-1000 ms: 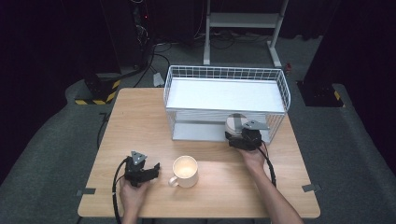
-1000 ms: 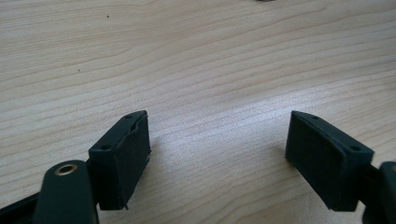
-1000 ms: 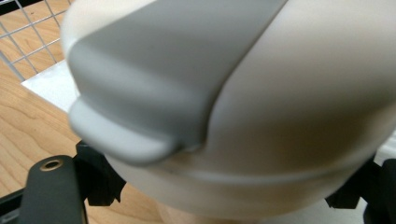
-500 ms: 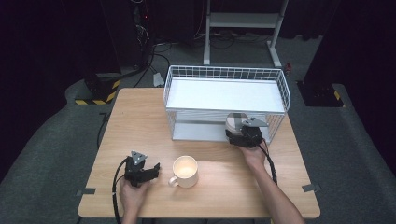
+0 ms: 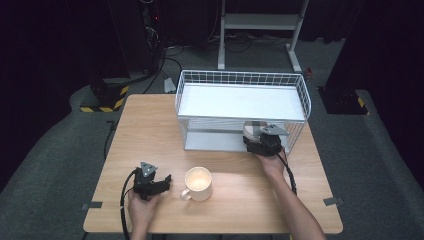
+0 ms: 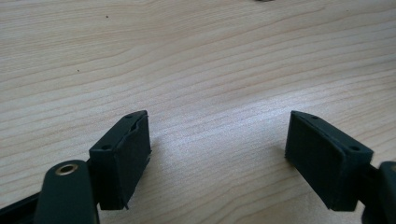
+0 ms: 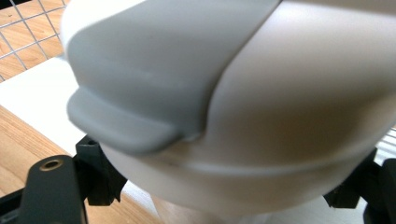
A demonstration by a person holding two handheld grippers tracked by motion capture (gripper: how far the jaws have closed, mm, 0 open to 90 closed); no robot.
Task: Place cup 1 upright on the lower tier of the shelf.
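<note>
A white rounded container with a grey lid band and tab [image 7: 196, 84] sits between the jaws of my right gripper [image 7: 229, 191], which press on both of its sides. From above, that container [image 5: 251, 131] is at the right end of the lower shelf of a white wire rack [image 5: 240, 80], with my right gripper [image 5: 256, 139] just in front of it. My left gripper [image 5: 164, 182] rests low on the wooden table [image 5: 150, 130] at the front left. It is open, its pads [image 6: 126, 154] wide apart with bare wood between them.
A cream mug [image 5: 198, 183] stands just right of the left gripper, its handle toward that gripper. The rack's upper shelf hangs over the container. The white lower shelf [image 7: 32, 93] and wire mesh [image 7: 28, 32] lie close behind the container. Cables trail from both grippers toward the front edge.
My right gripper and the container have edged slightly farther in toward the rack's lower shelf. The left gripper and the mug have stayed put.
</note>
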